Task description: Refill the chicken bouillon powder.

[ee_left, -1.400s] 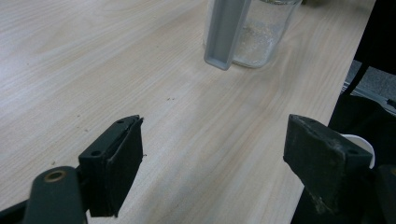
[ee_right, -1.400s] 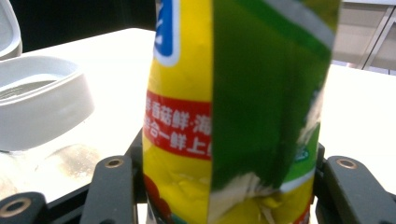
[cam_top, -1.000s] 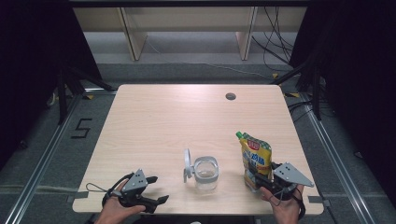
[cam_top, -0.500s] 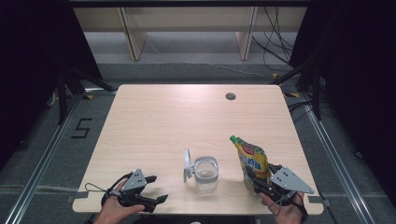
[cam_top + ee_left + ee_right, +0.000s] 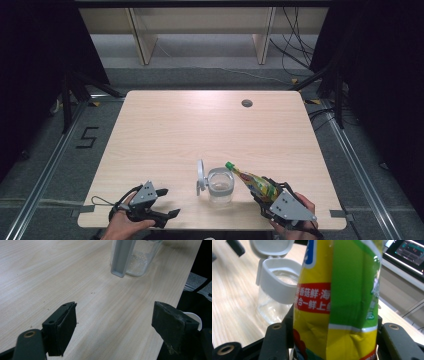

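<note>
The right tongs (image 5: 266, 194), clenched on the seasoning pouch (image 5: 251, 181), tilt its long axis left toward the open jar (image 5: 220, 185) just beside; the left tongs (image 5: 167, 214) rest released on the worktop (image 5: 200, 125).

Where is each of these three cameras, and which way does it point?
High view: above the table's near edge, looking forward and down; both hands and grippers show at the bottom.
Left gripper view: on the left gripper, looking past its open jaws at the jar.
Right gripper view: on the right gripper, its jaws clamping the pouch.
Shared: the jar appears in all three.
</note>
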Tool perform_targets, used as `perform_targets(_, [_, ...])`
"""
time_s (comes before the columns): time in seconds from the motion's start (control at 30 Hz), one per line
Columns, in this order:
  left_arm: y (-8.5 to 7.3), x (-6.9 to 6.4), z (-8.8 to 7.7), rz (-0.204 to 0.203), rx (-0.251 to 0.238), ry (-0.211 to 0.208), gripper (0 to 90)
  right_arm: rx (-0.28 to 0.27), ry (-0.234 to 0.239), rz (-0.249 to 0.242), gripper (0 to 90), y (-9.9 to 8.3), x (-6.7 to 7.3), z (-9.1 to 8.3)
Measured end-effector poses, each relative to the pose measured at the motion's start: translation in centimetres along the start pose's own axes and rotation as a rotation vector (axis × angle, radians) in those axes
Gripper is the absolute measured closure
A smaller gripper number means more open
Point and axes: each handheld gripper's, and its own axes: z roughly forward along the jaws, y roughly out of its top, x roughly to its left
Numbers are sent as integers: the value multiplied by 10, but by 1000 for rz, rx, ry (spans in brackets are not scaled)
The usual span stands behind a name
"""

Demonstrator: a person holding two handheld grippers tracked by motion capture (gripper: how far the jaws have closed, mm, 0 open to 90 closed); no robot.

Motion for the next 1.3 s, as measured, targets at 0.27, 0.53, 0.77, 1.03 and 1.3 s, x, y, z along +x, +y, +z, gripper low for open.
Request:
perform_targets(0.27, [0,2,-1,31,26,6,194,53,-1,-133,480,5,7,2])
perform_targets(0.53, [2,3,0,28,14,2,195,116,-7,-267,485,10,10,6])
perform_targets(0.77, [1,1,0,-3,12,-3,194,177,15,-362,489,16,9,11])
perform_targets(1.03, [0,3,-1,8,10,2,194,217,10,-468,491,26,4,16])
perform_targets(1.3, [-1,4,0,17,13,15,194,275,-8,-581,493,33,3,13])
